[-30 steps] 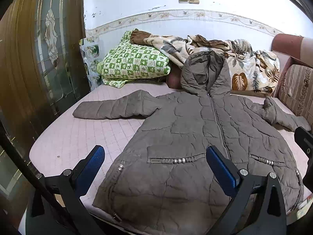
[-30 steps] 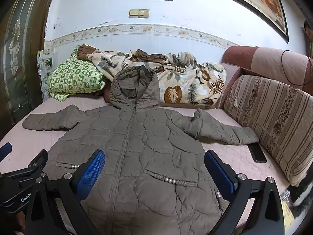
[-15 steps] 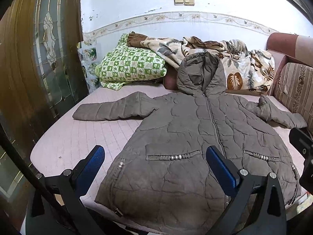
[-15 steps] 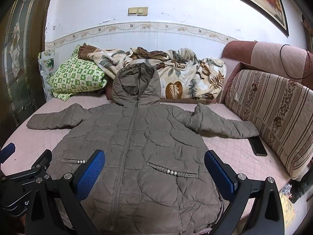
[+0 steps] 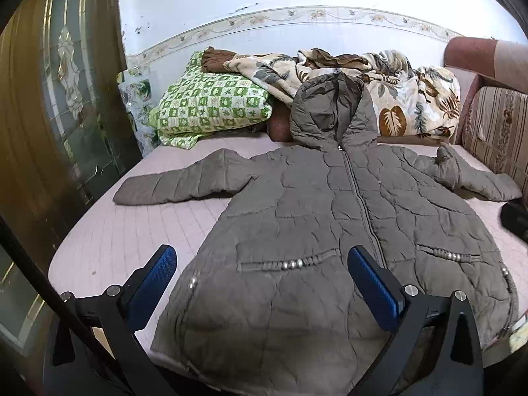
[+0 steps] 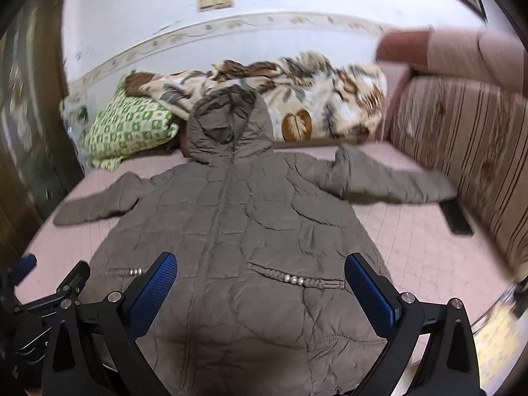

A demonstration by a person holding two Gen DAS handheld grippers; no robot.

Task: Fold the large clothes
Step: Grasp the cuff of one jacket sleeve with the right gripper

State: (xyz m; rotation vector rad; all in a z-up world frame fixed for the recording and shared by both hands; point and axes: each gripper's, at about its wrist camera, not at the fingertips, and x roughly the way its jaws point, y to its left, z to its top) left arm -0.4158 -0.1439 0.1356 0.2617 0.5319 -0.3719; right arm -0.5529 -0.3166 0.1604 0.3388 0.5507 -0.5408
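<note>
I count one grey-brown quilted hooded coat [image 5: 330, 217] spread front-up on the pink quilted bed [image 5: 138, 227], both sleeves out. My left gripper [image 5: 260, 280] and right gripper [image 6: 259, 280] gape empty above its hem, nearer and lower than a second ago.

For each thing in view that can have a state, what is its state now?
Coat: spread flat on the bed, front up, zipped closed, not yet folded.
Sleeves: stretched out to both sides.
Hood: propped up against the blanket.
Blanket: crumpled in a heap.
Left gripper: jaws open, holding nothing.
Right gripper: jaws open, holding nothing.
</note>
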